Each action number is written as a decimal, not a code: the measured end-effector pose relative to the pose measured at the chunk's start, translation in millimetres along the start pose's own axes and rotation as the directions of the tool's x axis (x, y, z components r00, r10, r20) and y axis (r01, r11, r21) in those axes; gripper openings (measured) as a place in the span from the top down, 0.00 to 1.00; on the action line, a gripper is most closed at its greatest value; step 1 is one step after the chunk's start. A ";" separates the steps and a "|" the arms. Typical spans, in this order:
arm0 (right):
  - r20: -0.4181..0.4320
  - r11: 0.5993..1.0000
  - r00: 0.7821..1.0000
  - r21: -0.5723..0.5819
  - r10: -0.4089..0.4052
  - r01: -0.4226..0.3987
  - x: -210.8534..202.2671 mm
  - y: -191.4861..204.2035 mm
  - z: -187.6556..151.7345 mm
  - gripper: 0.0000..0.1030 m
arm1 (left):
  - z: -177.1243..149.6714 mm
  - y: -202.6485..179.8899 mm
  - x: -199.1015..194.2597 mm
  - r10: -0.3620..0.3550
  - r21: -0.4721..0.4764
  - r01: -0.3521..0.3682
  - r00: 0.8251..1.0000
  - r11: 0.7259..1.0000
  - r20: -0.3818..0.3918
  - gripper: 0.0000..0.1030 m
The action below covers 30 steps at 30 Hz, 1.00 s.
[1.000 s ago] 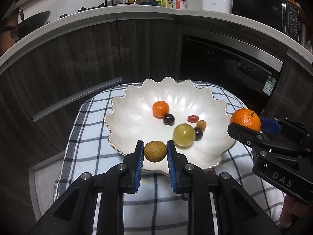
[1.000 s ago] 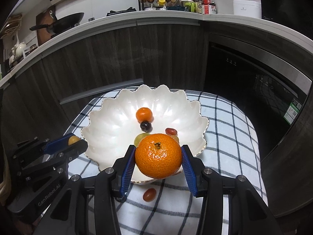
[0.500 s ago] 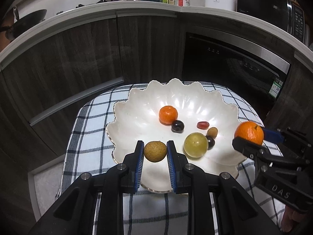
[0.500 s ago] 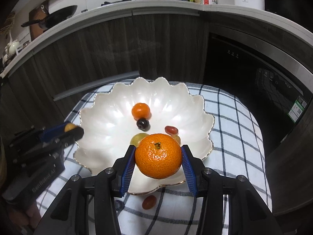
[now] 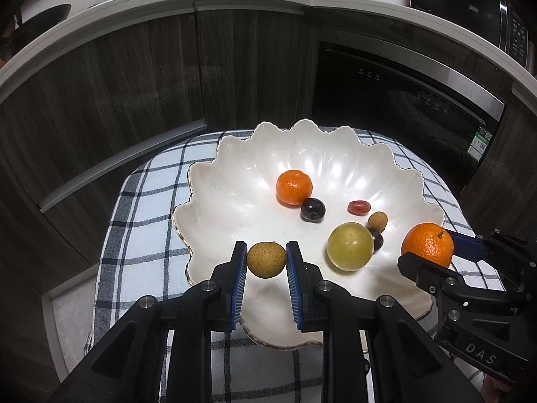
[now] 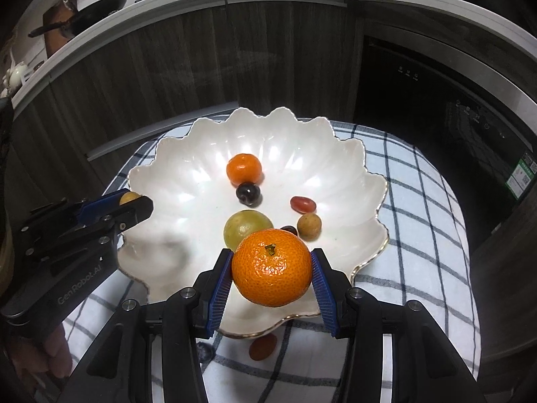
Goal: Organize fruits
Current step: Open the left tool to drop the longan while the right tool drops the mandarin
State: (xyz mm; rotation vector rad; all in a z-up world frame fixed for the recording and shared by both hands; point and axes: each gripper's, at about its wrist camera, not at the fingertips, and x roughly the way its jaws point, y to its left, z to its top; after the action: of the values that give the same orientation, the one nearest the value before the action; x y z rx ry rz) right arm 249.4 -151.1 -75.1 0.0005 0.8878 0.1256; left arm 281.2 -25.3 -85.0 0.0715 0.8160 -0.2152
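Observation:
A white scalloped bowl (image 5: pixel 235 208) (image 6: pixel 188 181) sits on a checked cloth. Inside lie a small mandarin (image 5: pixel 294 187) (image 6: pixel 243 169), a dark grape (image 5: pixel 312 210) (image 6: pixel 247 194), a red cherry tomato (image 5: pixel 359 207) (image 6: pixel 303 204), a small brown fruit (image 5: pixel 377 220) (image 6: pixel 309 225) and a big green grape (image 5: pixel 350 246) (image 6: pixel 245 226). My left gripper (image 5: pixel 266 259) (image 6: pixel 131 201) is shut on a brown longan (image 5: pixel 266 259) over the bowl's near left rim. My right gripper (image 6: pixel 271 267) (image 5: pixel 433 245) is shut on a large mandarin (image 6: pixel 271 267) (image 5: pixel 427 243) above the near right rim.
A red cherry tomato (image 6: pixel 262 346) and a dark grape (image 6: pixel 204 352) lie on the checked cloth (image 6: pixel 419 235) in front of the bowl. Dark wooden cabinets and an oven (image 5: pixel 402 107) stand behind. Bottles and a pan (image 6: pixel 87 10) sit on the counter above.
Both grippers have moved forward and down over the bowl, each still holding its fruit. The bowl now looks larger and nearer in both views.

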 end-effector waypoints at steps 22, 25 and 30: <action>0.020 0.998 0.998 0.025 -0.065 0.064 -8.5 -7.1 0.4 0.20 | 1.1 2.8 -11.5 0.069 -0.016 -0.068 0.997 0.998 0.029 0.16; 0.025 0.997 0.997 0.035 -0.072 0.071 -11.5 -9.4 0.5 0.20 | 0.7 2.5 -14.2 0.070 -0.020 -0.069 0.997 0.997 0.031 0.13; 0.038 0.996 0.996 0.045 -0.083 0.081 -17.8 -11.4 1.1 0.20 | 0.2 2.1 -18.3 0.068 -0.022 -0.067 0.997 0.998 0.036 0.13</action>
State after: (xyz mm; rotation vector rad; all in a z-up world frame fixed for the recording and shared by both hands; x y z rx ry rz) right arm 240.4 -164.3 -61.2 0.0071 0.8491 0.0298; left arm 269.7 -20.3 -71.6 0.0748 0.7775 -0.1440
